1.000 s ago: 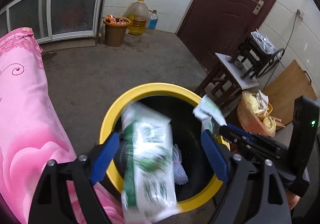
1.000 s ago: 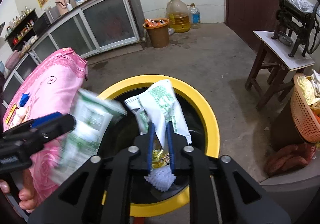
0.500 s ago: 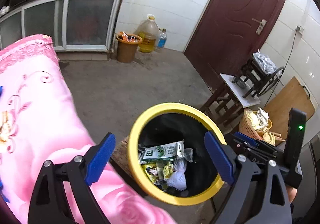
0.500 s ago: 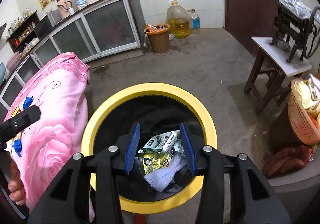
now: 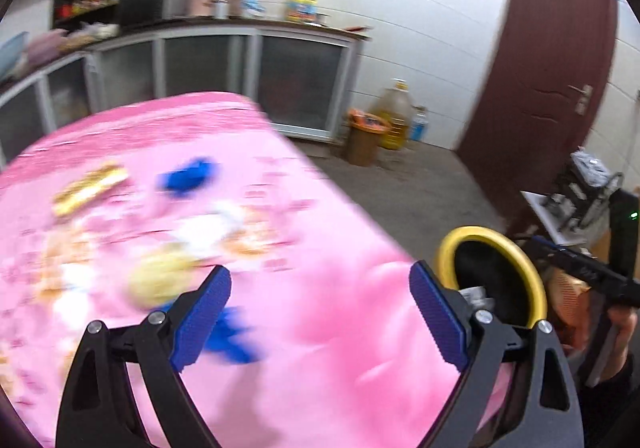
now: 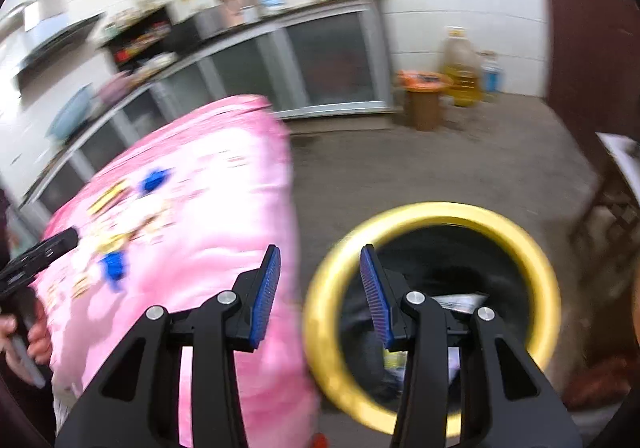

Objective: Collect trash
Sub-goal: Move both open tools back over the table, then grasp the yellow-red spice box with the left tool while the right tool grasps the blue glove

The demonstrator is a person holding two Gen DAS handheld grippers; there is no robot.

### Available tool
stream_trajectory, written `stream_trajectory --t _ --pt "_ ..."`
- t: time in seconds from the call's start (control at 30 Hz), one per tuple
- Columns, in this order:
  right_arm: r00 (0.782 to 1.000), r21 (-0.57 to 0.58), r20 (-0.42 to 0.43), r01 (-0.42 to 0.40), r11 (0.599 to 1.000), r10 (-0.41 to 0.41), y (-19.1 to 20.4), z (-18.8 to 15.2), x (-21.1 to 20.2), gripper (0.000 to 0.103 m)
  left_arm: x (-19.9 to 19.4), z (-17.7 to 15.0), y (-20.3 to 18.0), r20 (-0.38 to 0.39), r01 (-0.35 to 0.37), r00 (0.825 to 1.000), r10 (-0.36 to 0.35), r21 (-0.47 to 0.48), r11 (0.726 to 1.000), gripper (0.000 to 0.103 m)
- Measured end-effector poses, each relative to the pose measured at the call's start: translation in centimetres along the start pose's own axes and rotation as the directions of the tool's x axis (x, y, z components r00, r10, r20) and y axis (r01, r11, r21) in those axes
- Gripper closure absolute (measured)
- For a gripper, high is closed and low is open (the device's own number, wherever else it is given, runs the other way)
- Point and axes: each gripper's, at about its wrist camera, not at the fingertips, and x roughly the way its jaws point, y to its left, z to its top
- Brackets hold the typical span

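The black bin with a yellow rim [image 6: 440,208] stands on the floor beside the pink-clothed table [image 5: 320,232], with packets [image 6: 460,300] lying inside it. Blurred trash lies on the cloth: a blue wrapper [image 5: 188,176], a yellow-orange wrapper [image 5: 90,188], a pale yellow lump [image 5: 160,276] and another blue piece [image 5: 232,336]. My left gripper [image 5: 320,312] hangs over the table, open wide and empty. My right gripper [image 6: 320,288] is open with nothing between its pads, above the gap between table edge and bin [image 5: 444,256]. Each view shows the other gripper at its edge.
A glass-front cabinet [image 5: 240,68] runs along the back wall. Near it stand a brown bucket [image 5: 364,140] and an oil jug [image 5: 396,120]. A dark red door [image 5: 552,68] is at the right, with a small table [image 5: 560,208] before it. A hand [image 6: 32,336] shows at the left.
Both green-and-white packets dropped into the bin. The right gripper opened. Both grippers swung left and up, away from over the bin, toward the pink table.
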Motion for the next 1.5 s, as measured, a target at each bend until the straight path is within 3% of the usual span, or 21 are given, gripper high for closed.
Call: stream_trajectory --t 0.17,0.27,0.47,0.7,0.83,1.2,1.33,1.5 --pt "0.982 -0.144 -0.093 -0.175 0.974 0.163 7.7 -0.2 3.8 0.062 -4.4 -1.3 8.1 0.02 -0.155 0.988 0.155 -0.013 0.988 0.011" --pt "0.957 -0.207 -0.156 -0.273 0.94 0.244 12.0 -1.1 5.7 0.06 -5.3 -1.8 11.8 -0.006 -0.221 0.975 0.221 -0.024 0.975 0.008" --pt "0.925 -0.293 -0.251 -0.353 0.888 0.285 18.5 -1.9 9.4 0.056 -3.5 -0.4 16.6 -0.037 -0.295 0.954 0.297 0.052 0.954 0.008" --pt "0.907 -0.306 -0.335 -0.362 0.881 0.256 21.4 -1.6 13.5 0.054 2.9 5.9 20.1 -0.075 -0.238 0.963 0.26 0.223 0.945 0.008" --pt "0.903 -0.317 -0.359 -0.357 0.879 0.238 22.5 -1.4 15.4 0.054 7.5 8.1 21.4 -0.145 -0.229 0.948 0.285 0.314 0.921 0.008" --pt "0.895 -0.313 -0.387 -0.354 0.881 0.222 23.1 -0.7 18.4 0.054 15.1 9.4 24.5 -0.29 -0.195 0.905 0.31 0.367 0.91 0.008" --pt "0.882 -0.327 -0.401 -0.39 0.861 0.247 24.3 -0.6 18.7 0.054 16.5 9.3 25.7 -0.306 -0.198 0.901 0.308 0.343 0.918 0.008" --pt "0.883 -0.387 -0.412 -0.392 0.835 0.223 26.1 -1.1 19.3 0.054 17.6 8.8 26.5 -0.322 -0.183 0.902 0.288 0.32 0.93 0.012"
